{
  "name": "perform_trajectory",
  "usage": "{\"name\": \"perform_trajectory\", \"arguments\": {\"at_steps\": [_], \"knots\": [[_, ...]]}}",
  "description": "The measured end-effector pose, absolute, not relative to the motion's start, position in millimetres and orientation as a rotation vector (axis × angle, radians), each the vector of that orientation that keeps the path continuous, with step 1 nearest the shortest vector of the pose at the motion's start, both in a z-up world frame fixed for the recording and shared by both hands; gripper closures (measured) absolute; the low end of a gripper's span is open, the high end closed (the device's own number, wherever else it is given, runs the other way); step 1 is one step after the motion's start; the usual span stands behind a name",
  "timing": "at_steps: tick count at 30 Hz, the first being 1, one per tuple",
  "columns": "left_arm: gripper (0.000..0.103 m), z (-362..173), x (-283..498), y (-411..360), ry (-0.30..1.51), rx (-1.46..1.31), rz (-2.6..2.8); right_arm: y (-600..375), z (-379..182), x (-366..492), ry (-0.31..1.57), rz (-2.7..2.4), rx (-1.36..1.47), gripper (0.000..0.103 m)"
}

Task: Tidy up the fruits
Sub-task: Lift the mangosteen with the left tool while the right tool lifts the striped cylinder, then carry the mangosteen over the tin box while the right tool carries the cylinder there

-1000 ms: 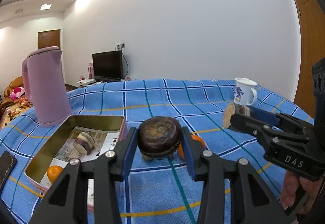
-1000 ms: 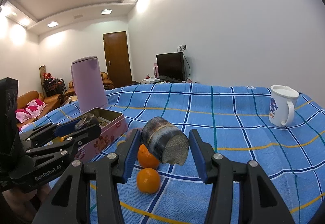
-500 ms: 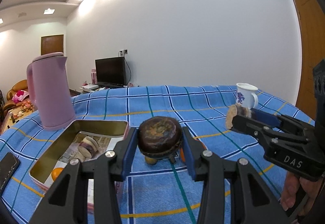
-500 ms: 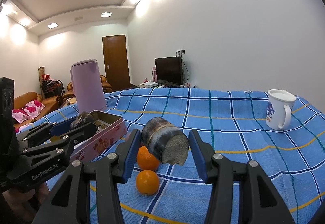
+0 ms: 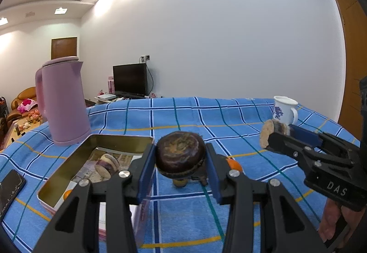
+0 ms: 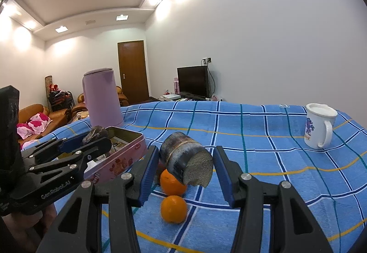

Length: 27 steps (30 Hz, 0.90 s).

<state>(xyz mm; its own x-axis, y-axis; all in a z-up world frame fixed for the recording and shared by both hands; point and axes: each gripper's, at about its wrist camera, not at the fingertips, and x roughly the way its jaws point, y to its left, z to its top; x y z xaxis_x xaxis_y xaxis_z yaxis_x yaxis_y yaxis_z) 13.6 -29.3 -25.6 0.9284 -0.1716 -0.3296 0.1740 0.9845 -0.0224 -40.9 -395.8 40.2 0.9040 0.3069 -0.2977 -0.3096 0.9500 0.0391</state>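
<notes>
My left gripper (image 5: 181,169) pinches a dark, round-ended sugarcane piece (image 5: 180,155) above the blue checked tablecloth (image 5: 206,120), beside the open tin (image 5: 68,168). My right gripper (image 6: 185,169) pinches another cane chunk (image 6: 185,161), cut end facing me. Both look stiff, dense and smooth-skinned, best gripped across the rind. Only the right view shows two loose oranges (image 6: 173,208); only the left shows the tin's inside.

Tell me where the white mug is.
The white mug stands on the blue checked cloth at the far right in both wrist views, apart from the fruit, just beyond the right tongs in the left view.
</notes>
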Motion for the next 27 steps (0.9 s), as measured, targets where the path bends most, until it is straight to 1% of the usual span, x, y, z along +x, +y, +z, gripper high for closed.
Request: {"name": "perform_trajectory", "arguments": {"at_steps": [27], "knots": [[0.059,-28.6,26.9,3.5,0.368,-0.016,-0.105,-343.1,37.7,-26.8,0.328,0.403,-0.024,0.052]]}}
